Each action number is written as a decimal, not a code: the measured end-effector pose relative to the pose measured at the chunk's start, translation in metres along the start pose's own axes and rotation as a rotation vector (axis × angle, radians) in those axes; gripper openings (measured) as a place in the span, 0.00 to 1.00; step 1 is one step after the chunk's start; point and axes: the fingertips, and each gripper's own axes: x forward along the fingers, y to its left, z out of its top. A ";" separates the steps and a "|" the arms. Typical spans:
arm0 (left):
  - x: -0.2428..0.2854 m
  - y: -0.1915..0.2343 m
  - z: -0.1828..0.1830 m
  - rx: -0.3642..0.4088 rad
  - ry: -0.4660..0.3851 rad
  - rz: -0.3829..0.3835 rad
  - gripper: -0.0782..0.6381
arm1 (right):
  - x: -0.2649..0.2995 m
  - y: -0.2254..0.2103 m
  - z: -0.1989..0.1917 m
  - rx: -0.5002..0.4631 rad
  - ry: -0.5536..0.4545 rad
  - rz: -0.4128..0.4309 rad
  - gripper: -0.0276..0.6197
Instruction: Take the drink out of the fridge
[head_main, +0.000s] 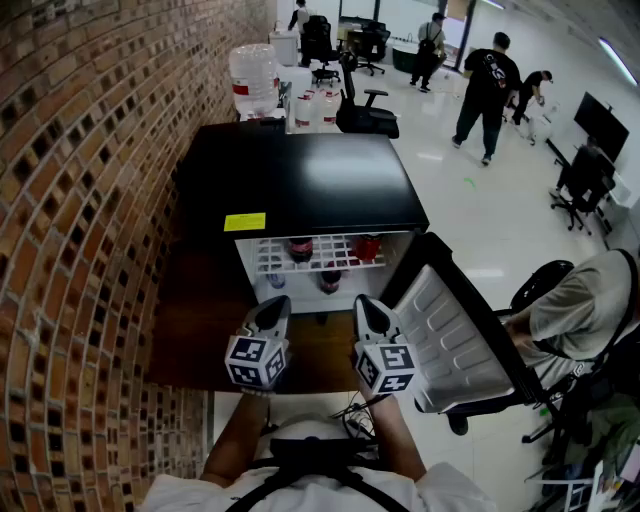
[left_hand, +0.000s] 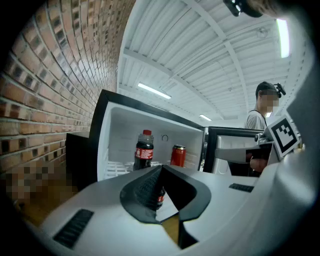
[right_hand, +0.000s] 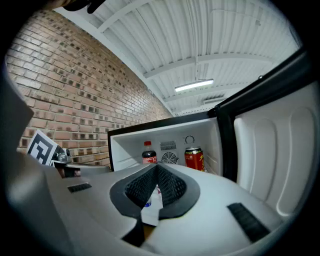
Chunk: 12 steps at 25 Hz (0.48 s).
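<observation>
A small black fridge (head_main: 300, 185) stands against the brick wall with its door (head_main: 452, 345) swung open to the right. On its upper wire shelf stand a cola bottle (head_main: 300, 248) (left_hand: 144, 150) (right_hand: 148, 154) and, to its right, a red can (head_main: 367, 246) (left_hand: 178, 155) (right_hand: 194, 158). A second dark bottle (head_main: 330, 278) stands on the level below. My left gripper (head_main: 272, 312) (left_hand: 161, 169) and right gripper (head_main: 366, 308) (right_hand: 157, 167) hover side by side in front of the opening, short of the shelves. Both point at the fridge with jaws together and nothing held.
A brick wall (head_main: 90, 200) runs along the left. The open door takes up the space to my right, and a seated person (head_main: 580, 310) is just beyond it. Large water jugs (head_main: 253, 78), office chairs (head_main: 365, 105) and several standing people are behind the fridge.
</observation>
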 end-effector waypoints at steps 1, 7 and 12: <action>0.001 -0.001 0.001 -0.003 -0.003 -0.003 0.11 | 0.000 0.000 0.001 -0.002 -0.001 -0.001 0.07; 0.005 -0.002 0.000 0.008 -0.002 -0.015 0.11 | 0.001 0.000 0.002 -0.008 0.000 0.001 0.06; 0.008 -0.002 -0.001 0.004 0.009 -0.013 0.11 | 0.002 -0.001 0.002 -0.003 0.001 -0.002 0.06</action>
